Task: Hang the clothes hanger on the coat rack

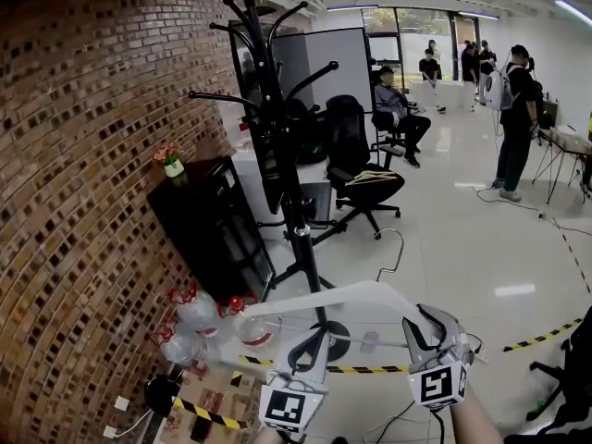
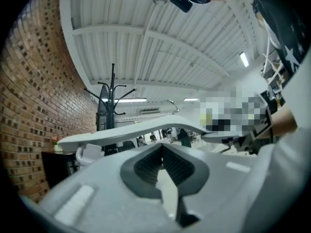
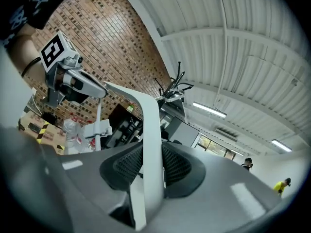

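Note:
A white clothes hanger (image 1: pixel 351 296) with a metal hook (image 1: pixel 393 248) is held up between my two grippers, low in the head view. My left gripper (image 1: pixel 310 348) is shut on its left arm and my right gripper (image 1: pixel 427 329) is shut on its right arm. In front of it and a little to the left stands the black coat rack (image 1: pixel 277 109), with the hanger hook well below its curved pegs. In the left gripper view a white strip of the hanger (image 2: pixel 136 132) sits between the pads, with the rack (image 2: pixel 112 101) beyond. The right gripper view shows the hanger arm (image 3: pixel 149 130) clamped upright, the rack (image 3: pixel 172 89) farther off.
A brick wall (image 1: pixel 83 155) runs along the left. A black cabinet (image 1: pixel 213 229) with a small flower pot (image 1: pixel 171 160) stands against it. Plastic bottles (image 1: pixel 199 317) lie by the rack's base. An office chair (image 1: pixel 361 178) stands behind the rack. People (image 1: pixel 513 118) stand at the back right.

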A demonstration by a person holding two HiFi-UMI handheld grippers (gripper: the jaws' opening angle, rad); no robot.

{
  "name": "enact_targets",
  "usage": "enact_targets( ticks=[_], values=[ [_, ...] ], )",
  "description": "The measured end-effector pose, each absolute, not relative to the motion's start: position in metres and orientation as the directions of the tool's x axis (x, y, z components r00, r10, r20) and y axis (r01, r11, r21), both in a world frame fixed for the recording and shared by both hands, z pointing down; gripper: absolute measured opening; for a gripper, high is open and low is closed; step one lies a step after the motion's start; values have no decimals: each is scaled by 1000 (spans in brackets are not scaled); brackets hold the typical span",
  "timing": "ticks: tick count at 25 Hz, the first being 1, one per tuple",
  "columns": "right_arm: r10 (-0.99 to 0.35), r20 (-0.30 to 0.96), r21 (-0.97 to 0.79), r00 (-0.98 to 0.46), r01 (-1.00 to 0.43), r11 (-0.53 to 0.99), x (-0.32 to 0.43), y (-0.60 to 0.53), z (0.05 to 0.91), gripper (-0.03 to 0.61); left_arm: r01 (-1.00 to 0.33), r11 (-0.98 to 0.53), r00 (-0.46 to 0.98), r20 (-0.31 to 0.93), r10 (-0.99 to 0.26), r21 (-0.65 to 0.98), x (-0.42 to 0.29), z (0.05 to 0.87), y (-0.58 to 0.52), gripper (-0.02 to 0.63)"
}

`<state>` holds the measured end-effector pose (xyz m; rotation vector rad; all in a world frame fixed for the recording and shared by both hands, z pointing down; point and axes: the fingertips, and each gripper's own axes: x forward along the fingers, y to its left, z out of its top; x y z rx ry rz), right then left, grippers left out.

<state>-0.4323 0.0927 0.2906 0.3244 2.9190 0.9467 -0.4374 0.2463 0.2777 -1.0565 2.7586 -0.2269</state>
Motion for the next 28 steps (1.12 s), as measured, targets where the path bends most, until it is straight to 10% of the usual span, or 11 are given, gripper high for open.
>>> enact_targets(
  ticks=[28],
  values=[
    [442, -102, 705, -891, 248, 664, -649, 194, 180, 117, -482, 846, -816, -233, -528, -228, -600, 206, 323, 5]
  ],
)
